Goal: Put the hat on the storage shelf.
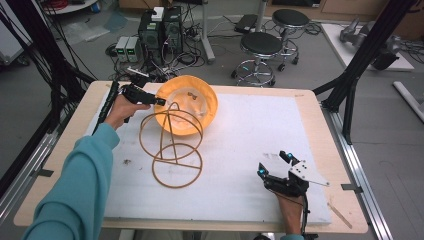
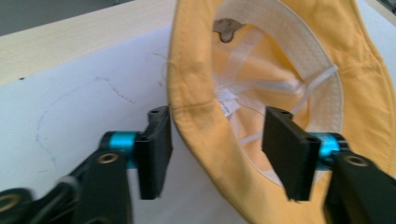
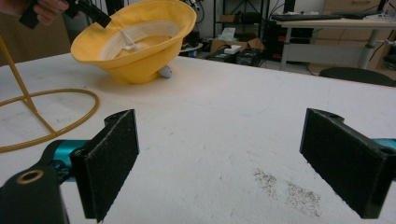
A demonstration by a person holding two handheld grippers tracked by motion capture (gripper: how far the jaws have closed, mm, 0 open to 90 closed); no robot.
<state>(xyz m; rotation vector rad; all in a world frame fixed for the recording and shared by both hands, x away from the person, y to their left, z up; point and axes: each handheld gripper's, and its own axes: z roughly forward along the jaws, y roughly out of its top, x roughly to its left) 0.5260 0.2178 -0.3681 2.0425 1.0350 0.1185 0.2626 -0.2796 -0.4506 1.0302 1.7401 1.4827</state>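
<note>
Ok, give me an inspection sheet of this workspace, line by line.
Surface: wooden table under a white mat, specks near the right side.
Job's things: yellow hat upside down, brim tilted up; yellow wire stand beside it.
Clutter: nothing seen.
Grippers: left hand-held gripper open, jaws straddling the hat brim; right hand-held gripper open over bare mat.
Cables: tangle on the floor by computer towers.
Surroundings: two stools, black frame posts.

The yellow hat (image 2: 280, 84) runs past the left gripper view's top and right edges, its crown hidden.
</note>
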